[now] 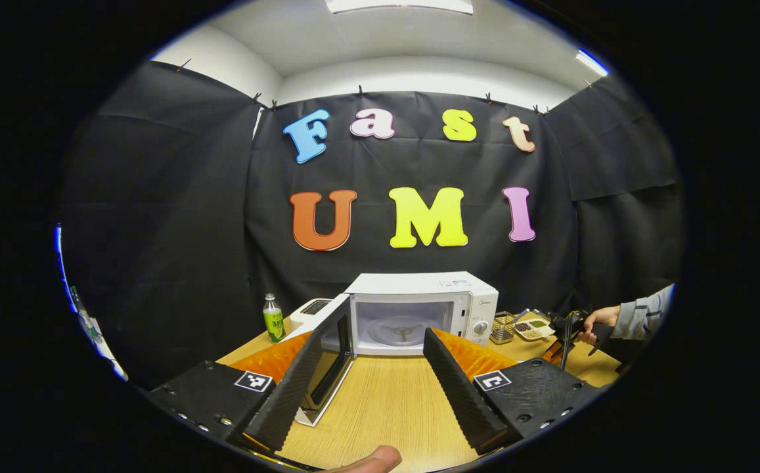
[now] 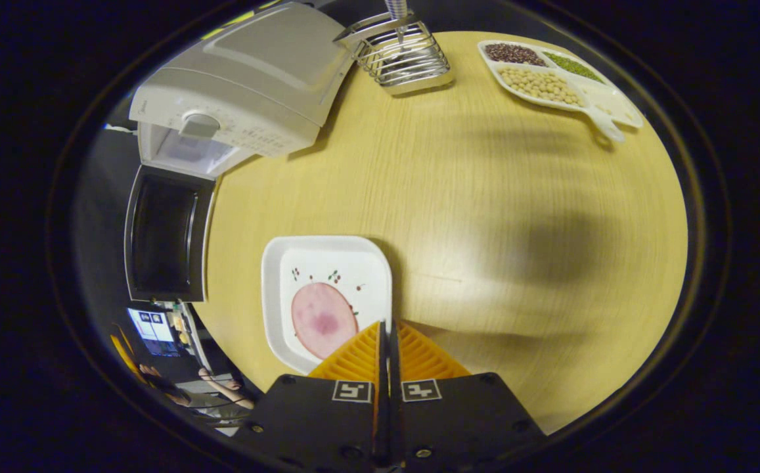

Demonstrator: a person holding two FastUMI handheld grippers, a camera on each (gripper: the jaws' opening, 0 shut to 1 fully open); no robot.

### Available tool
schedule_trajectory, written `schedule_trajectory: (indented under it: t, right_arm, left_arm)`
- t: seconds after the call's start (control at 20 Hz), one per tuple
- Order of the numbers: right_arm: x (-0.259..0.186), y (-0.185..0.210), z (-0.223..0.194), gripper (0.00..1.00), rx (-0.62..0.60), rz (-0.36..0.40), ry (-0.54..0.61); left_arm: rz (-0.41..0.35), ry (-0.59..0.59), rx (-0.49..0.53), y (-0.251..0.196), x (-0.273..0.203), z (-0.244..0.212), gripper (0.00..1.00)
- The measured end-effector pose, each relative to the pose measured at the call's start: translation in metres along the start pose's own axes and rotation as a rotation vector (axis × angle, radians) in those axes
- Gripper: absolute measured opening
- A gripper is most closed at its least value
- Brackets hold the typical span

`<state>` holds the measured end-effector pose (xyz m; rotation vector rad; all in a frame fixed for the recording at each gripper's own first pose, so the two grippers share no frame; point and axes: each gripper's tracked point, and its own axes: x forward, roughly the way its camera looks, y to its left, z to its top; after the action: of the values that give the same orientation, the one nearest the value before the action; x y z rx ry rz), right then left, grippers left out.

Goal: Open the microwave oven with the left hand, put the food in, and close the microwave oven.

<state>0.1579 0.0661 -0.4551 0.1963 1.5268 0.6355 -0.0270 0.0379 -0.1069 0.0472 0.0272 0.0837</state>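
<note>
**A:** Where's the microwave, and how does it stand?

**B:** The microwave point(image 1: 422, 309) sits toward the back of the wooden table point(image 1: 386, 407), straight ahead of my left gripper point(image 1: 370, 378). Its door point(image 1: 327, 358) is swung wide out to the left, and the glass turntable point(image 1: 401, 330) shows inside the white cavity. In the right gripper view I look down on it from above: the microwave point(image 2: 248, 85) at the upper left, its dark-windowed door point(image 2: 166, 233) hanging out past the table's edge.

**A:** And the food?

**B:** A round pink slice of meat point(image 2: 324, 320) lies on a white square plate point(image 2: 301, 263), which rests flat on the table point(image 2: 485, 230), in front of the microwave and well apart from it.

**A:** Your jaws?

**B:** My left jaws are spread wide with nothing between them; the door's edge passes behind the left finger point(image 1: 288, 394), and I can't tell whether they touch. My right gripper point(image 2: 387, 341) has its fingers drawn together at the plate's near right edge. Whether the rim is pinched between them I cannot tell.

**A:** What else is around?

**B:** To the right of the microwave stands a wire rack point(image 2: 406, 59), and beyond it a divided tray point(image 2: 606, 105) of beans and grains. Left of the microwave are a green bottle point(image 1: 274, 319) and a white toaster point(image 1: 311, 310). In the left gripper view, a sleeved hand point(image 1: 600, 322) holds my other gripper at the table's right side.
</note>
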Motion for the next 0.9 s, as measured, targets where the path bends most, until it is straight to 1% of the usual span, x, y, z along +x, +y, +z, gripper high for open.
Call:
schedule_trajectory:
  t: [0.05,0.1,0.35,0.5,0.6,0.65,0.7,0.75,0.8,0.85,0.9]
  right_arm:
    - [0.000,0.001,0.000,0.00,0.005,0.012,-0.015]
    - [-0.001,0.002,0.003,0.00,0.023,0.028,-0.053]
    - [-0.015,0.013,-0.004,0.00,0.126,0.096,-0.162]
    - [-0.026,0.035,-0.018,0.00,0.189,0.149,-0.214]
    - [-0.026,0.047,-0.028,0.00,0.197,0.166,-0.233]
    - [-0.025,0.051,-0.032,0.04,0.203,0.170,-0.242]
    - [-0.022,0.057,-0.035,0.00,0.230,0.176,-0.247]
    - [-0.021,0.068,-0.036,0.00,0.268,0.201,-0.257]
    - [-0.018,0.077,-0.039,0.04,0.304,0.221,-0.270]
    - [-0.014,0.088,-0.038,0.04,0.334,0.236,-0.291]
    - [-0.010,0.099,-0.041,0.00,0.358,0.235,-0.307]
  left_arm:
    - [-0.001,0.002,0.005,-0.001,0.000,0.000,0.95]
    - [-0.004,-0.001,0.007,-0.001,-0.001,0.002,0.95]
    - [-0.014,-0.010,0.024,0.006,-0.009,0.000,0.95]
    - [-0.018,-0.012,0.024,0.010,-0.011,-0.005,0.95]
    - [-0.028,-0.014,0.010,0.012,-0.012,-0.009,0.95]
    - [-0.031,-0.012,0.002,0.015,-0.012,-0.011,0.95]
    - [-0.034,-0.014,-0.004,0.017,-0.014,-0.011,0.95]
    - [-0.037,-0.017,-0.008,0.019,-0.015,-0.012,0.95]
    - [-0.040,-0.023,-0.011,0.021,-0.017,-0.011,0.95]
    - [-0.041,-0.027,-0.015,0.025,-0.019,-0.013,0.95]
    - [-0.042,-0.029,-0.020,0.027,-0.021,-0.013,0.95]
